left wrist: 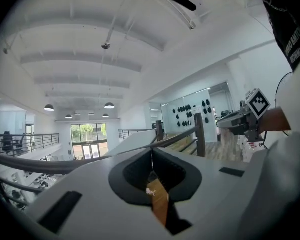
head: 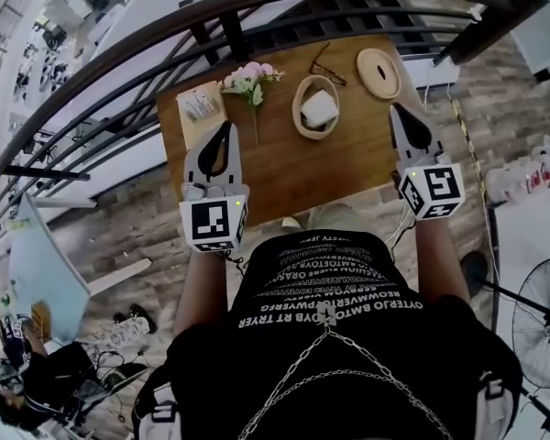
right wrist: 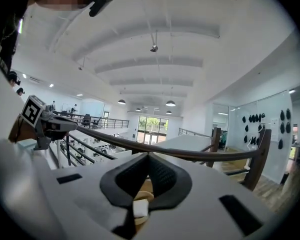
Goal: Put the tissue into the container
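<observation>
Upper centre, the tissue (head: 320, 108) is seen in the container (head: 296, 110), which could be tipped by a stray left gripper (head: 225, 130) or right gripper (head: 397, 110) (both closed, empty).

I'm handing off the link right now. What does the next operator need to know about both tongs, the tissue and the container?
Left tongs: shut, empty, at the left front of the table.
Right tongs: shut, empty, at the table's right edge.
Tissue: lies inside the oval container, mid-table.
Done: the tissue is in the container.
Left: probably nothing. The round lid lies off, to the right of the container, if closing is wanted.
</observation>
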